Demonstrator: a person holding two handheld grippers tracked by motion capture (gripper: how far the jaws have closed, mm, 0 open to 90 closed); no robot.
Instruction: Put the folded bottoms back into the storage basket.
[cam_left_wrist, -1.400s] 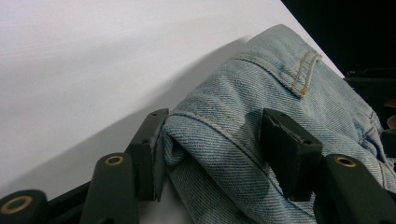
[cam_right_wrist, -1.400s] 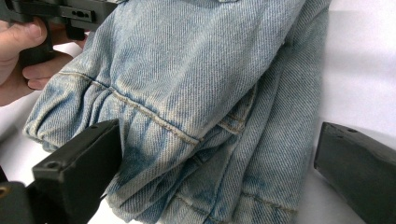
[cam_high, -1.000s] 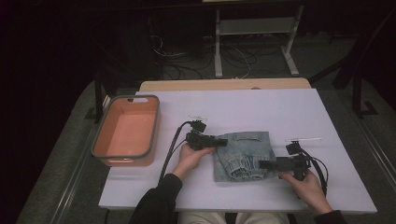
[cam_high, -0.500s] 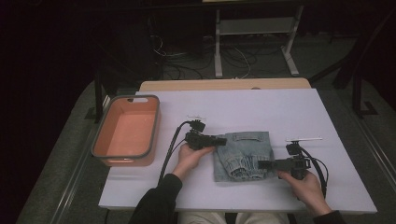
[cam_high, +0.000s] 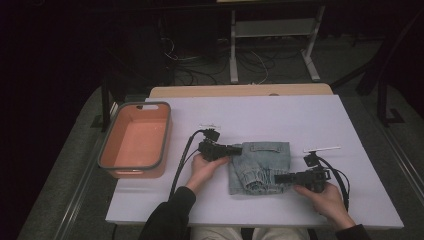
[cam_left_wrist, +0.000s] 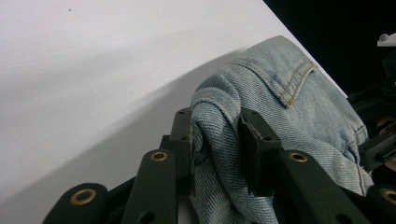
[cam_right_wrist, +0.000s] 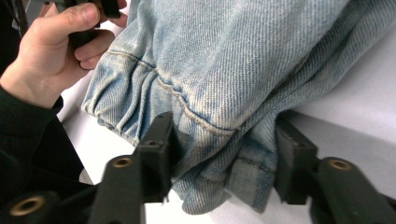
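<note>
Fingers (cam_left_wrist: 261, 154) around denim (cam_left_wrist: 299, 102), left gripper view.

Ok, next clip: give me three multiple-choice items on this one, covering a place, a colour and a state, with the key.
1. Where is the bin relative to the folded jeans?
A. to their left
B. to their right
C. on top of them

2. What colour is the bin?
A. green
B. orange
C. white

3. What is the left hand-held gripper doing?
A. hanging open above the table
B. lying inside the bin
C. clamped on a denim fold

Key: 1 A, in the high view the bin sits at the table's left edge, the jeans at centre. 2 B, its walls and floor are orange under a grey rim. 3 C, the left gripper view shows denim pinched between its jaws.
</note>
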